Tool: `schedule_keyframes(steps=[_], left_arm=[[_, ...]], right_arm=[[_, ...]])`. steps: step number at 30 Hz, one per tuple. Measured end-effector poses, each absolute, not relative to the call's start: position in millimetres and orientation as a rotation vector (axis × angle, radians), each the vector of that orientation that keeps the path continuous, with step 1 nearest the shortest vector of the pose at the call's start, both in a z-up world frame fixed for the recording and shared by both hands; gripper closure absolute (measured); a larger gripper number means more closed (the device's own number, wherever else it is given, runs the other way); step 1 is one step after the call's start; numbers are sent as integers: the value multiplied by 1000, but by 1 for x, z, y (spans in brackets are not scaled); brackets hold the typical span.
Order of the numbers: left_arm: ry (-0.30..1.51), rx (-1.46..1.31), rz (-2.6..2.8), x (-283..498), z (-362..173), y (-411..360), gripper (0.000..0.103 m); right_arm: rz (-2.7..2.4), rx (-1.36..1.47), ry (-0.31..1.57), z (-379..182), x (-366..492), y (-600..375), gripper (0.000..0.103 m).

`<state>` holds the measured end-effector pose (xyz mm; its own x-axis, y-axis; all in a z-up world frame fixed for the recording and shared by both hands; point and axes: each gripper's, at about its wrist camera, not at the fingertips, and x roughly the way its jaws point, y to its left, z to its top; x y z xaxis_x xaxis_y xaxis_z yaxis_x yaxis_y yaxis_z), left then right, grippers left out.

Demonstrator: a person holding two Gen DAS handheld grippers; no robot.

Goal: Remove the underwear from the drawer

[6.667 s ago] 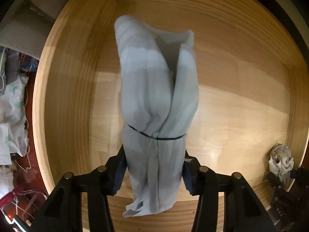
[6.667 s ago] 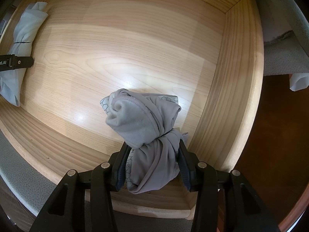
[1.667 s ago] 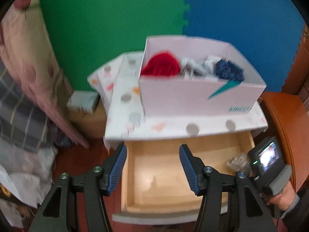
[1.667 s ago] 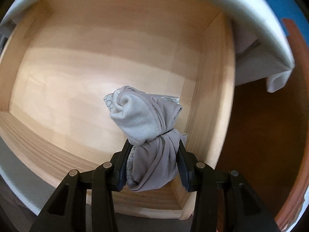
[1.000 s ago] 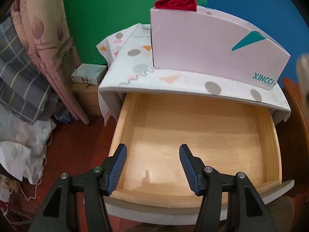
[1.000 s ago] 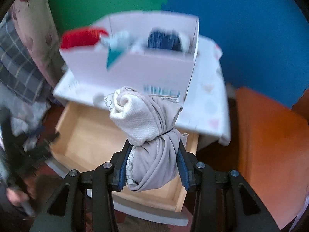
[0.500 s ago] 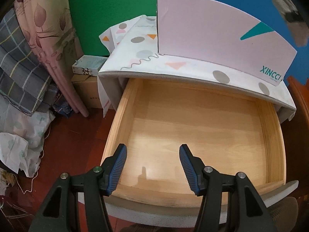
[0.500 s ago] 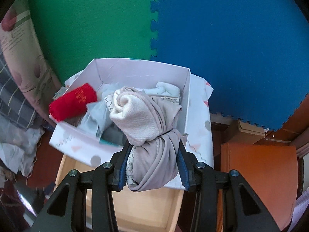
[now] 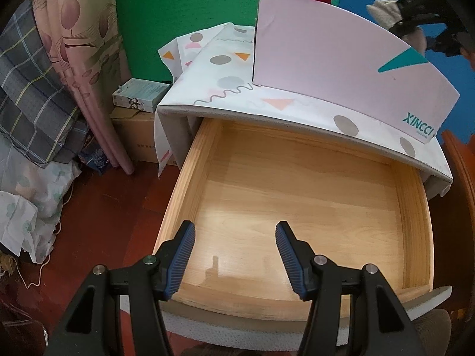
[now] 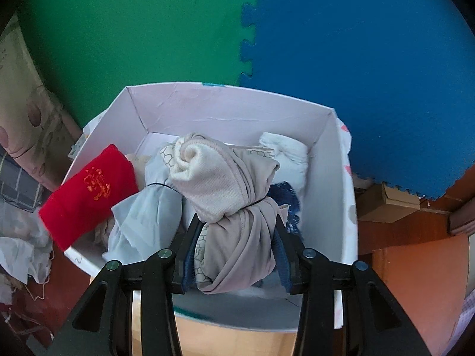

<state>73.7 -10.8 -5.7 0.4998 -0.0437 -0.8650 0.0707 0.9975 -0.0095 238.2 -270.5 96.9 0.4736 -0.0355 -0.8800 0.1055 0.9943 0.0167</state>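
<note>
My right gripper (image 10: 234, 231) is shut on a rolled beige underwear bundle (image 10: 225, 195) tied with a black band, held over the open white box (image 10: 231, 106). The box holds a red roll (image 10: 89, 190), a pale blue bundle (image 10: 145, 216), a white piece (image 10: 285, 151) and a dark blue piece (image 10: 285, 198). My left gripper (image 9: 234, 234) is open and empty above the front of the open wooden drawer (image 9: 297, 195), whose inside shows nothing. The right gripper with its bundle also shows in the left wrist view (image 9: 415, 3), above the box (image 9: 335, 56).
The box stands on a cabinet top covered by a patterned cloth (image 9: 225, 89). Clothes and bedding (image 9: 35, 95) pile up at the left on the red-brown floor. A cardboard carton (image 9: 136, 124) stands beside the cabinet. Green and blue foam mats (image 10: 249, 29) line the wall.
My right gripper has carried the beige bundle up out of the drawer to above the white box. My left gripper let go of the pale blue bundle earlier and now hovers open over the drawer.
</note>
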Motion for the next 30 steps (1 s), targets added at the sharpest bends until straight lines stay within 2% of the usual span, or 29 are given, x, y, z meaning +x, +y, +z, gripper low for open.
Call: schedule_keyframes(steps=[11,21,30], left_arm=[[1044,35,-69,73,-6,-13,45],[1042,28,-73,73,-5,-12,45],[1033,34,-79,70,-4,-13,45]], right_arm=[[-91,-10,1064,78,255,-245,57],[-63,-33,947,111,232,-235,30],[-18,11,822,160,146,-242,10]])
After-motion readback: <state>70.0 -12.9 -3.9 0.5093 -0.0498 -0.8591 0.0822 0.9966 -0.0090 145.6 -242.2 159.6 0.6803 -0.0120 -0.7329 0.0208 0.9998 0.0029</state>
